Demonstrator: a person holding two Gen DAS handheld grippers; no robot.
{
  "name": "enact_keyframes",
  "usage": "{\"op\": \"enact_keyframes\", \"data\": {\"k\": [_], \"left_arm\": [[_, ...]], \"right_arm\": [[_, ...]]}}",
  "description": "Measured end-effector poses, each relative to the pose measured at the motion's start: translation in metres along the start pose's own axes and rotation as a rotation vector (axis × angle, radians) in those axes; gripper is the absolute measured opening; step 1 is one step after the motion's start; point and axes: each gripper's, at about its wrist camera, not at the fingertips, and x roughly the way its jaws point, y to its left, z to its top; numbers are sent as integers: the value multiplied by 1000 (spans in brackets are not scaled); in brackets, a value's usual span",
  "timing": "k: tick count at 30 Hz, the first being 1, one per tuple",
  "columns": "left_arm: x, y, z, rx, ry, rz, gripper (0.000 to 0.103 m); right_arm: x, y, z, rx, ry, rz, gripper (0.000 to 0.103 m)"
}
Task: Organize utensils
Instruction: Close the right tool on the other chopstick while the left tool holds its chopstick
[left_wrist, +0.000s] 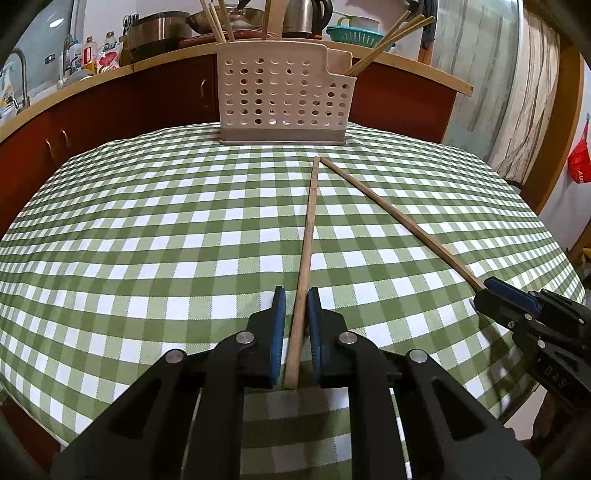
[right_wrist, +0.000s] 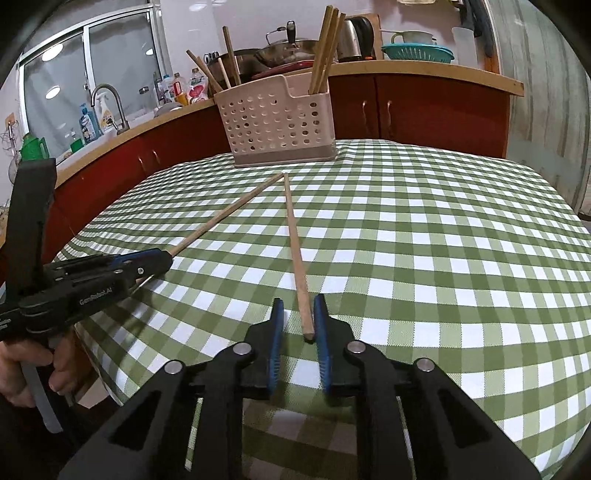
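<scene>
Two wooden chopsticks lay on the green checked tablecloth (left_wrist: 147, 229), their far tips almost meeting just before the perforated utensil holder (left_wrist: 282, 92). The left chopstick (left_wrist: 306, 258) ran between the blue pads of the left gripper (left_wrist: 296, 295), whose jaws stood slightly apart around it, the right pad seeming to touch the wood. The right chopstick (right_wrist: 295, 251) ended between the fingers of the right gripper (right_wrist: 298, 314), which stood parted and unclamped. More chopsticks (right_wrist: 325, 48) stood upright in the holder's compartments.
</scene>
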Motion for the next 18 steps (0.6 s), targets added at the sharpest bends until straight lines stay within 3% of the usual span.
{"op": "enact_keyframes", "data": {"k": [10, 13, 18], "left_arm": [[-8, 3, -8, 4, -7, -38, 15], [-9, 3, -9, 6, -5, -49, 8], [-14, 3, -11, 20, -24, -49, 7]], "right_arm": [[-3, 1, -1, 10, -13, -18, 8], [-7, 1, 1, 11, -26, -19, 7], [-16, 4, 8, 10, -57, -21, 7]]}}
